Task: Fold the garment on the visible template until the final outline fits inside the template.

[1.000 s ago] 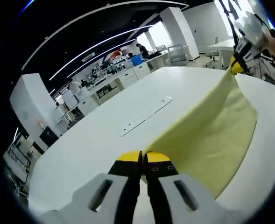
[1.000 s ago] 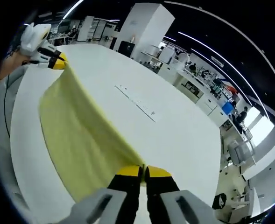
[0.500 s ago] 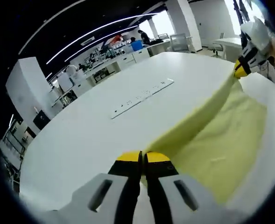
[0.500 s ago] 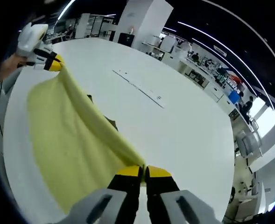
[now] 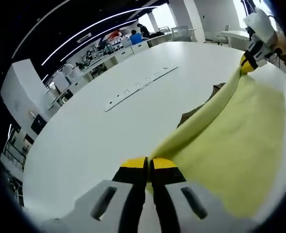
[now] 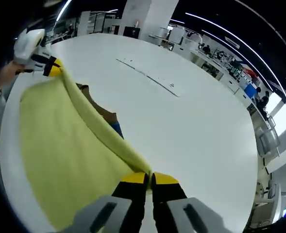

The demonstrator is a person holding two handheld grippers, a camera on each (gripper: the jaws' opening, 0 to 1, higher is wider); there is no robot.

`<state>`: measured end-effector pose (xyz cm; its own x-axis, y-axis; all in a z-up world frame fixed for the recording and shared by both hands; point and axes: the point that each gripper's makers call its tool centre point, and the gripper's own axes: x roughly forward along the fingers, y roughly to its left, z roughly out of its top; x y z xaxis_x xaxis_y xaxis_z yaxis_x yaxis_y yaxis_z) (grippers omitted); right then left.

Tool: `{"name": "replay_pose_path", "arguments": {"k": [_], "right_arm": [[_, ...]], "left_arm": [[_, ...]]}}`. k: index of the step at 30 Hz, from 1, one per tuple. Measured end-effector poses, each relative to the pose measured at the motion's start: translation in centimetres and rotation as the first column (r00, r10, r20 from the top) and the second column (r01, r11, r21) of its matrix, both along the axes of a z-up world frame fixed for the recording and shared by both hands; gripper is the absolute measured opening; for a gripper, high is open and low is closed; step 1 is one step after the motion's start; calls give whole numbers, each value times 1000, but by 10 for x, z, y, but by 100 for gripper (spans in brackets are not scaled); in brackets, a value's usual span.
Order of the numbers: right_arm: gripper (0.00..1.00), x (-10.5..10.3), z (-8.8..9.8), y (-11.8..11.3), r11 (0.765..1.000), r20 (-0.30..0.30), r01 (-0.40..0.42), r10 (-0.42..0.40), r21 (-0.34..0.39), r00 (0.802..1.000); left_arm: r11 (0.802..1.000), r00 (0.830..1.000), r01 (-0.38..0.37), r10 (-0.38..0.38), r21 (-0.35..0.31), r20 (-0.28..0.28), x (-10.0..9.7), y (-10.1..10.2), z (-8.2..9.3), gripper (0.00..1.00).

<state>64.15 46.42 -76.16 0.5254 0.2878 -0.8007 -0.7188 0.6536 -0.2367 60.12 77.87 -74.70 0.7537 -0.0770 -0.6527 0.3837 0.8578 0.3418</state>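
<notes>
Both the left gripper (image 5: pixel 149 165) and right gripper (image 6: pixel 149 178) are clamped on the yellow garment's (image 5: pixel 235 145) top edge; any slip probably drops it crooked over the brown template (image 6: pixel 100 109) on the white table (image 5: pixel 84 131).

A broad white worktop (image 5: pixel 84 141) with a long inset strip (image 5: pixel 138 87) of what appear to be power sockets fills an open-plan lab. Behind it stand white cabinets (image 5: pixel 128 48), a square column (image 6: pixel 155 12), chairs (image 5: pixel 181 33) and distant people (image 5: pixel 135 34) beneath linear ceiling lights (image 5: pixel 89 36).
</notes>
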Motion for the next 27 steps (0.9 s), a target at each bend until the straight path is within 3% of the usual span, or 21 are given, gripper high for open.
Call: {"name": "replay_pose_path", "arguments": {"k": [5, 10, 16, 19, 23, 27], "right_arm": [[0, -2, -6, -2, 999, -29, 29, -28, 35, 999], [2, -1, -7, -2, 1000, -23, 2, -1, 22, 1000], [27, -4, -1, -5, 999, -26, -1, 2, 50, 1000], [28, -1, 2, -6, 999, -6, -11, 11, 48, 1000], [28, 7, 2, -6, 999, 38, -4, 2, 52, 999], [28, 21, 4, -10, 993, 74, 74, -81, 95, 994]], "left_arm": [[1000, 1000, 3, -3, -4, -14, -2, 3, -7, 1], [997, 999, 50, -48, 58, -23, -1, 6, -12, 11], [993, 997, 79, -78, 83, -12, -4, 9, -6, 26], [994, 995, 95, -95, 58, 2, -3, 6, -5, 31], [996, 997, 81, -82, 47, 9, 3, 6, -6, 32], [1000, 998, -2, 1, 13, 65, 20, 15, -2, 34]]}}
